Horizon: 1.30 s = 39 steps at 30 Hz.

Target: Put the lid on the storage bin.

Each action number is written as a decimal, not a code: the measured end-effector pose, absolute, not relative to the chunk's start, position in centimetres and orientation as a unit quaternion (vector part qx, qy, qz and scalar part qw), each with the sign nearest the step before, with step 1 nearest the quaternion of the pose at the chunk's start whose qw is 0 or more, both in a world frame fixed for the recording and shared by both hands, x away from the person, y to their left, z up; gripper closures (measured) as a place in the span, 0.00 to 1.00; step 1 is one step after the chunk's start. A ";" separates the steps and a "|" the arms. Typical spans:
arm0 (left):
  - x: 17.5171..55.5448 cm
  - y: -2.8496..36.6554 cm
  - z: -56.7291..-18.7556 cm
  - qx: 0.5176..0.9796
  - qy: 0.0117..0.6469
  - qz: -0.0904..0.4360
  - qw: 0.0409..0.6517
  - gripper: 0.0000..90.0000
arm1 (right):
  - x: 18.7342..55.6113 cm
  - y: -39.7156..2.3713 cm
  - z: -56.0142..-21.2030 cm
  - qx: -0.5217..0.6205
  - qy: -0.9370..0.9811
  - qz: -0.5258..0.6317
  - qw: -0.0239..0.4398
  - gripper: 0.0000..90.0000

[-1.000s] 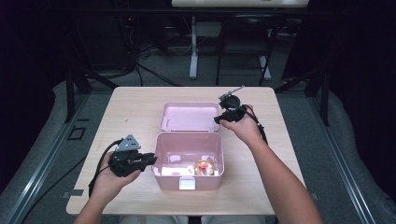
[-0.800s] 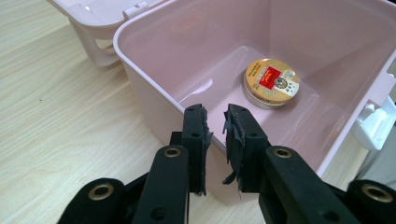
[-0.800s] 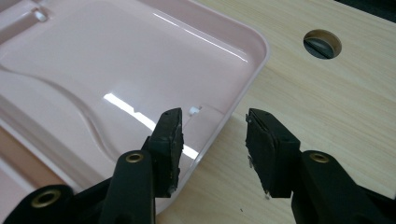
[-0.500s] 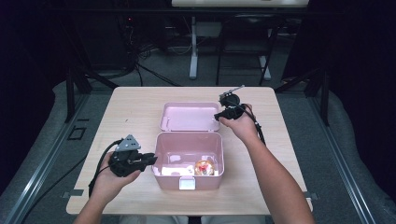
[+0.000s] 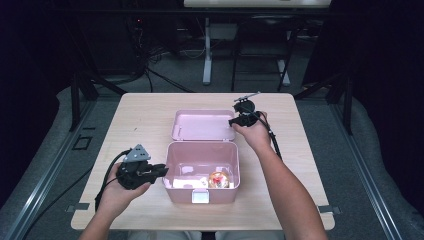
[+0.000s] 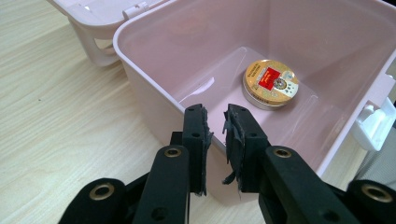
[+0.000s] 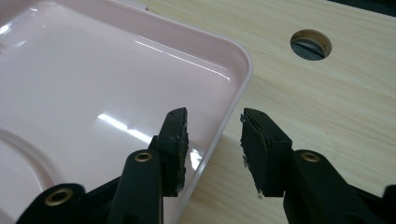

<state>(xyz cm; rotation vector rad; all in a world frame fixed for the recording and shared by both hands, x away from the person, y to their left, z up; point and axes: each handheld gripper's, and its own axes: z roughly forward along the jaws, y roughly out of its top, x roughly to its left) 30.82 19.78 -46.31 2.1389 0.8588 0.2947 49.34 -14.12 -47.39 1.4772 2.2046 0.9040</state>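
Jaws of the right gripper (image 7: 212, 149) stood apart astride the rim of the lid (image 7: 93, 93), one pad inside it and one over the wood, and they had just been closing without yet pressing on that thin edge. Both pads were black, rubbery and frayed at their tips. That lid was a shallow, glossy pink plastic tray with rounded corners, lying flat and open behind the box (image 5: 201, 170) on the table (image 5: 150, 120), a pale board of light wood grain with a round cable hole (image 7: 310, 44) near the gripper. In the high view the right gripper (image 5: 234, 121) sat at the lid's far right corner, its cable trailing back along the forearm. The left gripper (image 6: 217, 133) held the near left wall of the box, its worn pads a narrow gap apart with the pink rim between them; whether they actually pinched it could not be told. Deep, smooth-walled and shiny, the box had a white latch (image 5: 201, 196) on its front. On its floor lay a flat round tin (image 6: 271, 84) with a metal side and a gold and red printed top, near the right end.
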 end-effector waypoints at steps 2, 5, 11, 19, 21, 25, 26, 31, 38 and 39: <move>30.8 19.8 -46.3 0.844 0.339 0.116 0.398 0.87 | 49.5 -14.1 -47.5 0.523 0.772 0.317 0.172 0.68; 30.8 19.8 -46.3 0.844 0.339 0.116 0.398 0.86 | 49.7 -14.1 -47.7 0.530 0.767 0.318 0.174 0.68; 30.8 19.8 -46.3 0.844 0.339 0.117 0.398 0.87 | 50.1 -14.1 -47.9 0.543 0.756 0.320 0.176 0.70; 30.8 19.8 -46.3 0.844 0.340 0.118 0.398 0.87 | 50.6 -14.1 -48.5 0.561 0.745 0.318 0.168 0.73; 30.8 19.8 -46.3 0.844 0.340 0.117 0.398 0.87 | 50.6 -14.0 -48.6 0.562 0.744 0.319 0.168 0.73; 30.8 19.8 -46.3 0.843 0.340 0.116 0.399 0.87 | 50.7 -13.8 -48.7 0.561 0.745 0.319 0.166 0.74; 30.8 19.8 -46.3 0.843 0.340 0.116 0.399 0.87 | 50.7 -13.7 -48.8 0.561 0.745 0.320 0.166 0.75; 30.8 19.8 -46.3 0.844 0.340 0.116 0.399 0.87 | 50.7 -13.6 -48.9 0.564 0.744 0.318 0.167 0.77; 30.8 19.8 -46.3 0.843 0.340 0.116 0.399 0.87 | 50.7 -13.5 -48.9 0.571 0.741 0.315 0.159 0.83; 30.8 19.8 -46.4 0.843 0.341 0.116 0.400 0.87 | 50.7 -13.6 -48.8 0.572 0.740 0.317 0.155 0.84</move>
